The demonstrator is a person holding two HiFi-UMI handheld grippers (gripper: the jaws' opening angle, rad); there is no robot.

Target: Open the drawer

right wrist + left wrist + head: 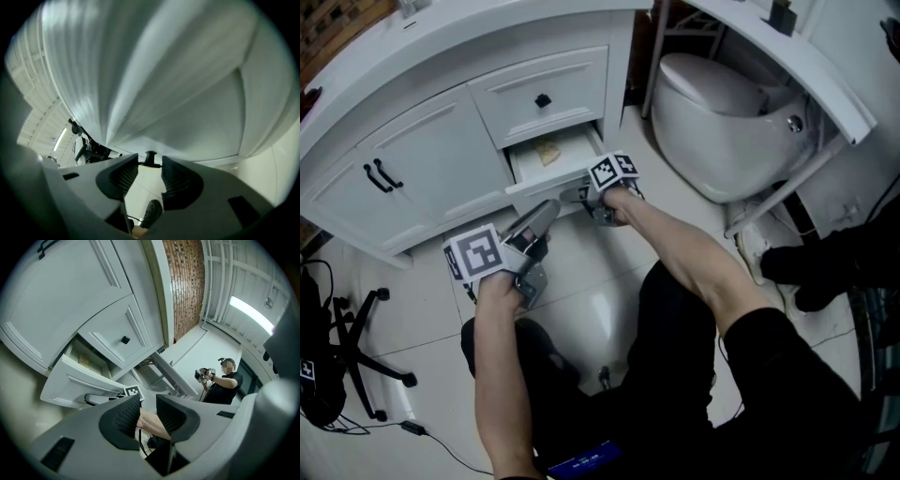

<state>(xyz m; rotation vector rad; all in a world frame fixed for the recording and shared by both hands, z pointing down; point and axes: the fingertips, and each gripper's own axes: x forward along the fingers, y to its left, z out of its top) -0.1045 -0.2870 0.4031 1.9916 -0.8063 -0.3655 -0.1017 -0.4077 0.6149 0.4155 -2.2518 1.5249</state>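
Observation:
The white vanity's lower drawer [551, 178] stands partly pulled out, with a tan item [547, 150] lying inside. My right gripper [584, 194] is at the drawer's front. In the right gripper view its jaws [150, 161] are closed on the drawer's small black knob [150, 158]. My left gripper [549, 206] hovers just left of it, below the drawer front, touching nothing. Its jaws [148, 401] stand slightly apart with nothing between them; my right forearm shows beyond the gap. The left gripper view shows the pulled-out drawer [75, 383] from the side.
Above is a shut drawer with a black knob [543, 100]. Cabinet doors with black handles [380, 175] lie to the left. A toilet [722, 122] stands at the right. A chair base [366, 347] and black bag [319, 370] sit on the tiled floor at left. A person [225, 380] stands far off.

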